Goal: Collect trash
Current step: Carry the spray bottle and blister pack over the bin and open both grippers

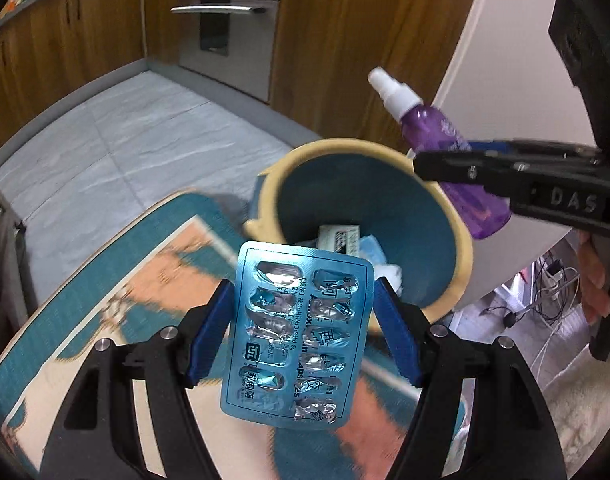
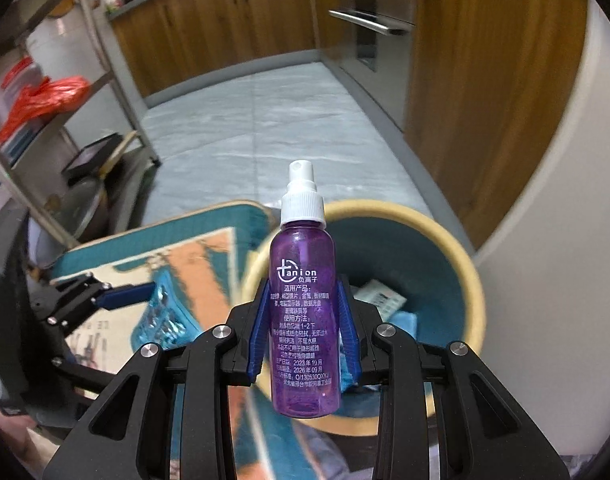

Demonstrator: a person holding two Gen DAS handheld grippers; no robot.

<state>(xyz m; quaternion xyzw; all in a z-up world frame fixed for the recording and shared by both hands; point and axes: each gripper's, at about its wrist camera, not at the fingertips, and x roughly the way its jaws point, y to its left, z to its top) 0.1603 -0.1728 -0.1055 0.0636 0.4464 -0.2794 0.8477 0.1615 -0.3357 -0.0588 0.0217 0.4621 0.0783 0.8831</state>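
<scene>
Grippers are each holding one item: left gripper (image 1: 303, 320) is clamping one blue foil blister pack (image 1: 297, 336), right gripper (image 2: 305, 328) is clamping one purple plastic spray bottle (image 2: 303, 300), above one teal bin (image 1: 461, 256).

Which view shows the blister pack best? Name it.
Left wrist view: the blister pack faces the camera between the left tongs, emptied pockets plain. Right wrist view shows only its crumpled edge, at the picture's left.

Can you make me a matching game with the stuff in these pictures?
Things:
1. blister pack
2. spray bottle
3. trash bin
4. white box

Places or looks:
a. lying inside the bin
b. purple, held by the right gripper
c. blue foil, between the left gripper fingers
d. teal inside, cream rim

Pairs: 1-c, 2-b, 3-d, 4-a
</scene>
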